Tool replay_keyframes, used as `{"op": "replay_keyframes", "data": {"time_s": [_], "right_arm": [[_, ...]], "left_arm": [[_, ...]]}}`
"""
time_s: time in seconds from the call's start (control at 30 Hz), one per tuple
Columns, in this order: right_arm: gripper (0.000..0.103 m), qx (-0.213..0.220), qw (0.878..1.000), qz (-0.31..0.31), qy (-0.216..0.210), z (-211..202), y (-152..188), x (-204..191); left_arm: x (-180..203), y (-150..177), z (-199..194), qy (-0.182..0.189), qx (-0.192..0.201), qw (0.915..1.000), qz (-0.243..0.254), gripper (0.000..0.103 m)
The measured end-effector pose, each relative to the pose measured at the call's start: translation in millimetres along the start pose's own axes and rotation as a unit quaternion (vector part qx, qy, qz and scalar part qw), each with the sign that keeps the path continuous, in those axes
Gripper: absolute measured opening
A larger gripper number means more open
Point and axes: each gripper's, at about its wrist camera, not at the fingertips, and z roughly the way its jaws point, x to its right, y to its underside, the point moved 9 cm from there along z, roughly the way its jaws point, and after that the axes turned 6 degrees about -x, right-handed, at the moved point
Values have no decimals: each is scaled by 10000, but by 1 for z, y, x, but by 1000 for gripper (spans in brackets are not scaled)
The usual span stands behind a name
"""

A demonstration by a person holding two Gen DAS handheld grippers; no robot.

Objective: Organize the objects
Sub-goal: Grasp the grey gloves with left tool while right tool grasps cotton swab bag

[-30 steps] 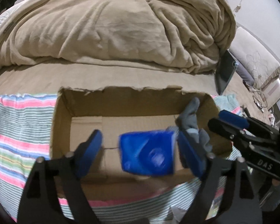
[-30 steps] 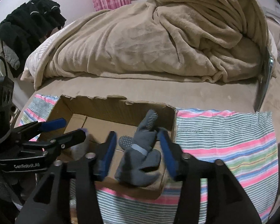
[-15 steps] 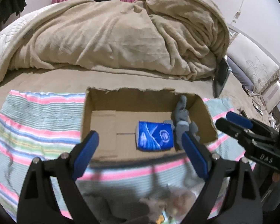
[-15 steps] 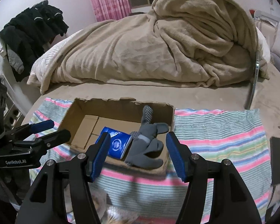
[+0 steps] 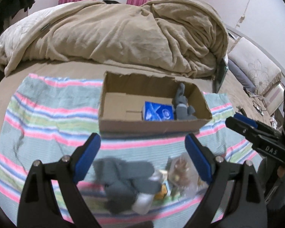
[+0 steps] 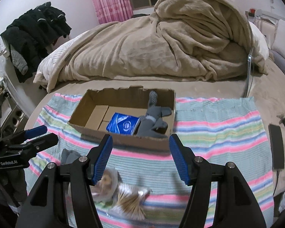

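An open cardboard box (image 5: pixel 152 126) (image 6: pixel 123 139) stands on the striped cloth. Inside lie a blue packet (image 5: pixel 157 113) (image 6: pixel 123 125) and a grey glove (image 5: pixel 182 104) (image 6: pixel 153 117). My left gripper (image 5: pixel 142 160) is open and empty, above a second grey glove (image 5: pixel 125 174) (image 6: pixel 69 155) on the cloth in front of the box. My right gripper (image 6: pixel 139 159) is open and empty, above a clear bag of cotton swabs (image 6: pixel 131 201) and a clear snack bag (image 5: pixel 180 171) (image 6: pixel 106 180).
A striped cloth (image 5: pixel 47 117) (image 6: pixel 218 129) covers the near part of the bed. A heaped beige blanket (image 5: pixel 123 34) (image 6: pixel 161 43) lies behind the box. A dark phone-like slab (image 6: pixel 276 144) lies at the right. Dark clothes (image 6: pixel 34 34) hang at the left.
Both grippers let go of the blue packet and grey glove in the box and pulled back toward the near edge; loose items on the cloth came into view.
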Motion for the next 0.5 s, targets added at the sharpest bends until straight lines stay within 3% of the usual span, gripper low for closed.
{"op": "replay_keyframes", "data": {"time_s": [0.5], "right_arm": [[65,-432,9990,110,5,4,56,-1]], "left_arm": [[-43,69,15,-216,-517,9979,-341,92]]}}
